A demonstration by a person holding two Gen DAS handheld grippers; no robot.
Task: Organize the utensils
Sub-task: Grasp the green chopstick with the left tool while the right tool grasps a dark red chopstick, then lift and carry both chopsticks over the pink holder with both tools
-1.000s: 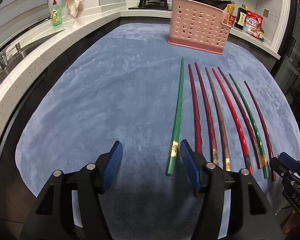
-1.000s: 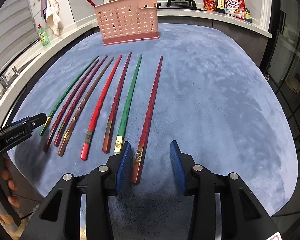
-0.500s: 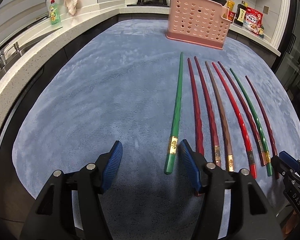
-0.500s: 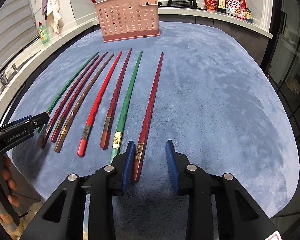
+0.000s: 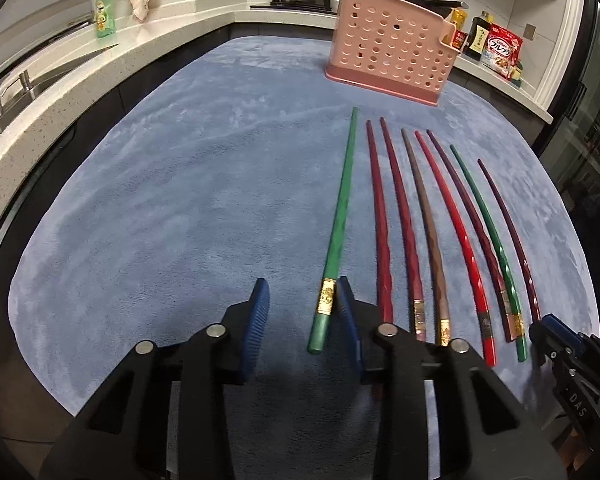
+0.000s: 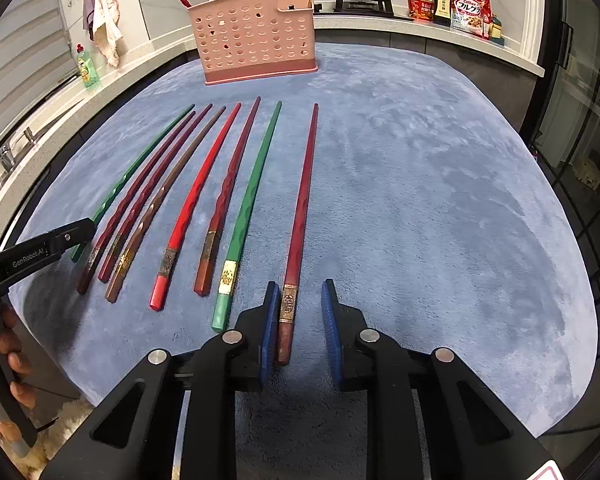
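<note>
Chopsticks lie side by side on the blue mat (image 5: 180, 200), long axes toward the pink holder (image 5: 392, 52): the left gripper (image 5: 300, 312) closes around the green chopstick (image 5: 336, 236), the right gripper (image 6: 298, 312) around the dark red chopstick (image 6: 300, 216), neither yet clamped.

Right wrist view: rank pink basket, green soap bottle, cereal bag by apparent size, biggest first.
1. Pink basket, by far the largest in the frame.
2. Cereal bag and green soap bottle look about alike: the bag is wider, the bottle is slim and about as tall. Both stand far back on the counter, so I won't rank them.
</note>
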